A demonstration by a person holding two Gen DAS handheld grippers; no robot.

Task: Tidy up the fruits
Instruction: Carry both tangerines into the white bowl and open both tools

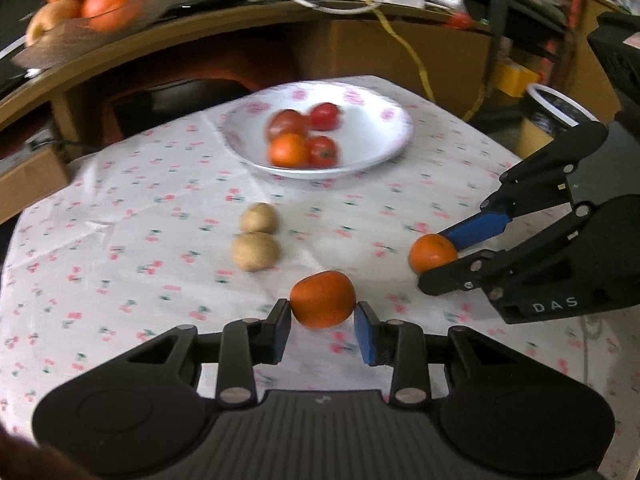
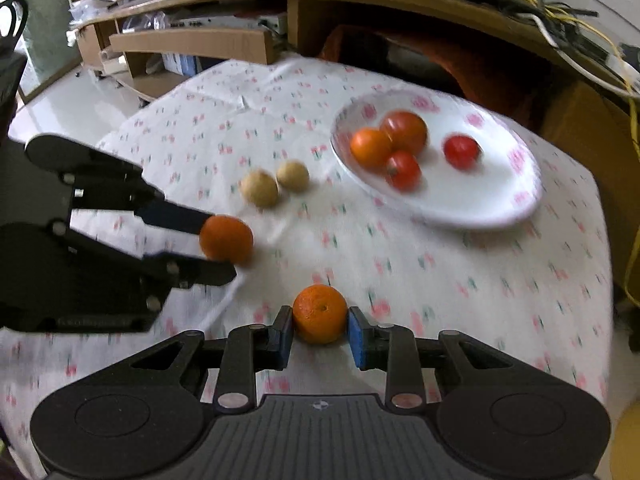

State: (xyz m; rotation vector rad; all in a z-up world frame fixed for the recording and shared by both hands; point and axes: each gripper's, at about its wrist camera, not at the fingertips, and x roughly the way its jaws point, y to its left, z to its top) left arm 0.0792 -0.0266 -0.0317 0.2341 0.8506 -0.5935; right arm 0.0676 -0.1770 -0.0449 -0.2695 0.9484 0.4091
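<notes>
My left gripper is shut on an orange fruit, held just above the flowered tablecloth. It also shows in the right wrist view with the same fruit. My right gripper is shut on an orange; it shows in the left wrist view with its orange. A white plate holds an orange and three red tomatoes; the plate also shows in the right wrist view. Two brown kiwis lie side by side before the plate.
The flowered tablecloth covers a small table. A wooden desk stands behind it, with cables and a glass bowl of oranges on top. Cardboard boxes and a white-rimmed bin stand past the table's far right.
</notes>
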